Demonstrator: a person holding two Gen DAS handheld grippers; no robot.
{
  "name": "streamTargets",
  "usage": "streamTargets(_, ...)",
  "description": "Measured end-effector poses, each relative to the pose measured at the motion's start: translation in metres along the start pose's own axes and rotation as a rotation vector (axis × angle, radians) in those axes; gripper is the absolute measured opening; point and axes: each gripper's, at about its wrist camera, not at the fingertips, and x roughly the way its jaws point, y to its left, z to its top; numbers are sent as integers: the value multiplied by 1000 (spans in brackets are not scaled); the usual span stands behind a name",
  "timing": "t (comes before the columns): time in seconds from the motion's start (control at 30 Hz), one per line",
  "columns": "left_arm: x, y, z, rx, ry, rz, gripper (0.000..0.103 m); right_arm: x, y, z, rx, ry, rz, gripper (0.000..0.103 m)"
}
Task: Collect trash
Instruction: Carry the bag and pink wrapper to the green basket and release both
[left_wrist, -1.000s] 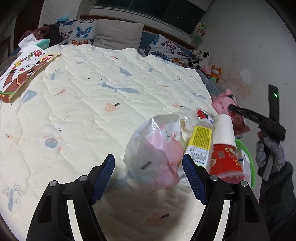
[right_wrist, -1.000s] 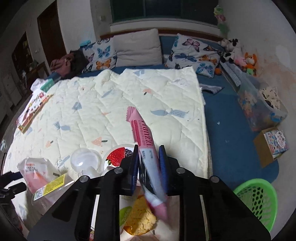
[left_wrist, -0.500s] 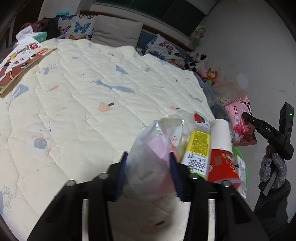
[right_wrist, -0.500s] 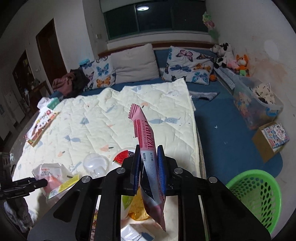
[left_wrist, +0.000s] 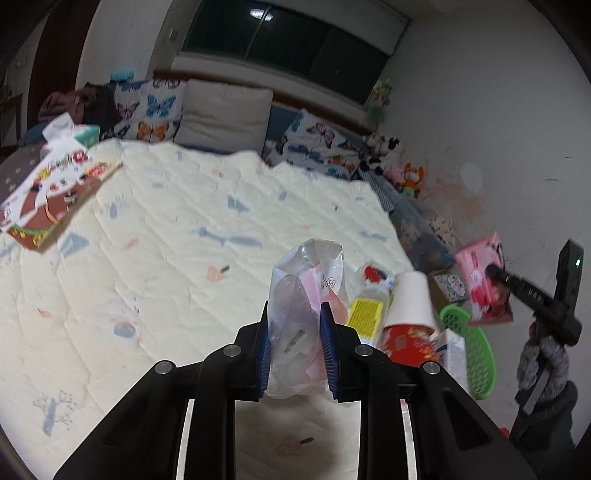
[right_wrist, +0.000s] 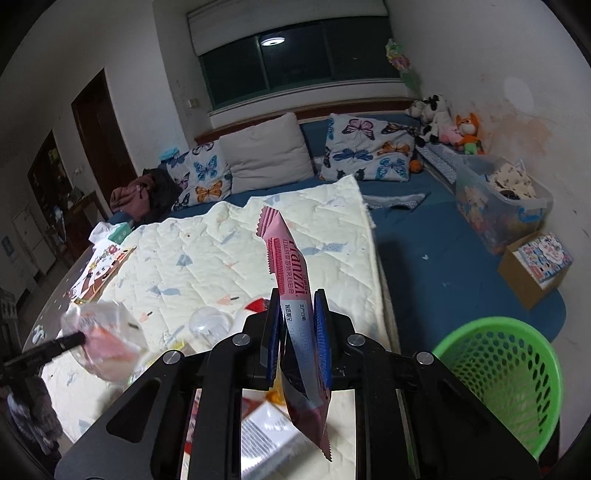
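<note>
My left gripper (left_wrist: 294, 345) is shut on a crumpled clear plastic bag (left_wrist: 304, 295) with pink inside, held just above the cream quilt (left_wrist: 184, 240). My right gripper (right_wrist: 294, 334) is shut on a long pink snack wrapper (right_wrist: 291, 280) that stands upright between its pads. In the left wrist view the right gripper (left_wrist: 491, 271) shows at the far right with the pink wrapper (left_wrist: 476, 280). In the right wrist view the left gripper (right_wrist: 75, 338) and its bag (right_wrist: 107, 339) show at the left. A green mesh basket (right_wrist: 506, 369) stands on the floor at the right.
More litter lies at the quilt's near edge: a red and white paper cup (left_wrist: 410, 306), a yellow-labelled pack (left_wrist: 364, 314), a clear dome lid (right_wrist: 208, 323). A picture book (left_wrist: 48, 199) lies at the left. Pillows (right_wrist: 266, 155), soft toys and a storage tub (right_wrist: 498, 206) line the far side.
The left jaws closed onto the plastic bag and lifted it off the quilt. The right gripper rose and swung right with the pink wrapper, bringing the green basket closer.
</note>
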Motion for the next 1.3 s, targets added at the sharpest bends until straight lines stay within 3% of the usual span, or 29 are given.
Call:
streamTargets(0.2,-20,-23,9,30,-40,-53,24,-27,-20,-18,33,-15,-44,18)
streamTargets(0.37,-21,-57,13,66,-31,-151,24,-46,-40,-35,54,-12,-96,18)
streamTargets(0.63,6,-132,8,160,34,-261,24,-62,-88,-62,129,8,-194,18)
streamTargets(0.93,48,-209,2,260,109,-316,24,-56,-149,-84,228,32,-299,22)
streamTargets(1.0,57,-224,0,283,122,-318,24,-55,-164,-87,266,29,-310,36)
streamTargets(1.1,73,-246,-3,309,151,-325,24,-59,-176,-92,292,16,-330,48)
streamTargets(1.3,100,-291,-12,372,191,-335,24,-76,-190,-102,340,-7,-333,57)
